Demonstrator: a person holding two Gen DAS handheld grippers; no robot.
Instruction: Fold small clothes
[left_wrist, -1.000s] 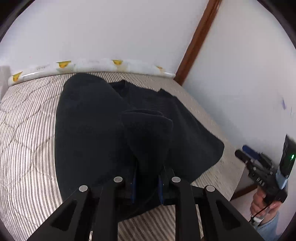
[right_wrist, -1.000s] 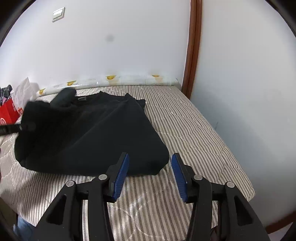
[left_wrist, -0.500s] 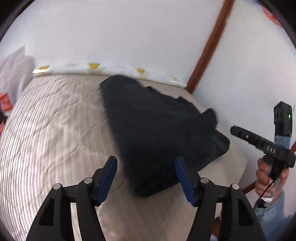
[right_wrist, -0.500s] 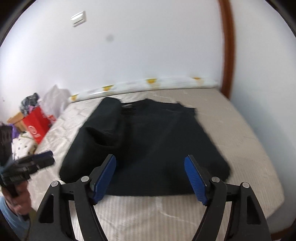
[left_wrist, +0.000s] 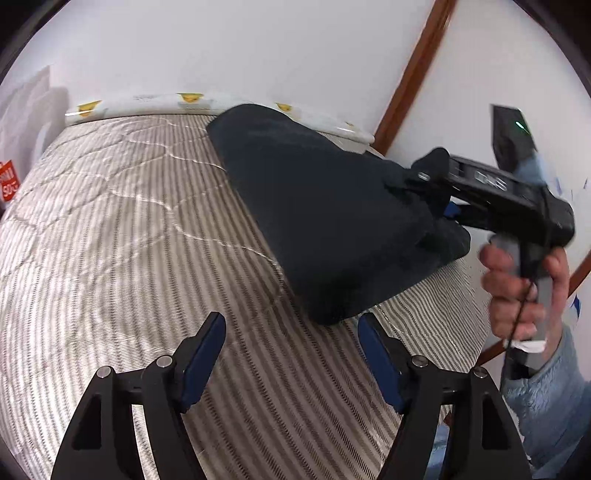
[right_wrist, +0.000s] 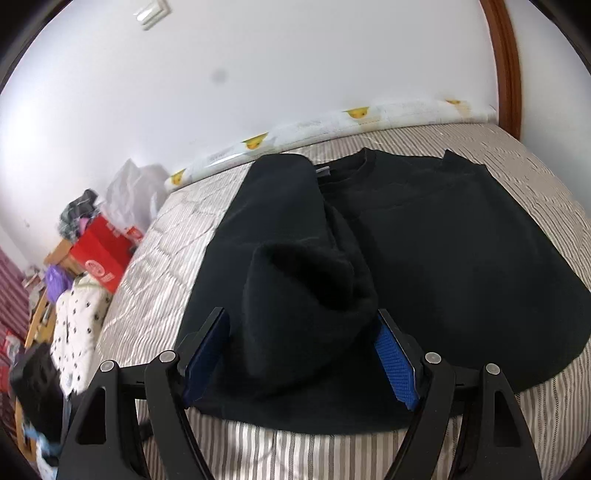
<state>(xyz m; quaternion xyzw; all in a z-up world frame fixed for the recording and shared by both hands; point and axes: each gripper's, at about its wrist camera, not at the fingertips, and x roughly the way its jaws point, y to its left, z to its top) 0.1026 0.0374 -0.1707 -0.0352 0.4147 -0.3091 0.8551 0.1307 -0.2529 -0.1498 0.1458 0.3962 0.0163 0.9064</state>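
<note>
Striped bed (left_wrist: 110, 258) carries the black sweatshirt (right_wrist: 443, 240) near its right edge, one side folded over. Right gripper (right_wrist: 301, 350) straddles the sleeve (right_wrist: 306, 295), wide; left gripper (left_wrist: 291, 358) wide, empty. Most folds remain.

Black sweatshirt (right_wrist: 443, 240), sleeve folded inward

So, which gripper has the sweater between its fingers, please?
The right gripper: bunched black sweater sits between its open fingers; the left gripper has only striped mattress between its own.
</note>
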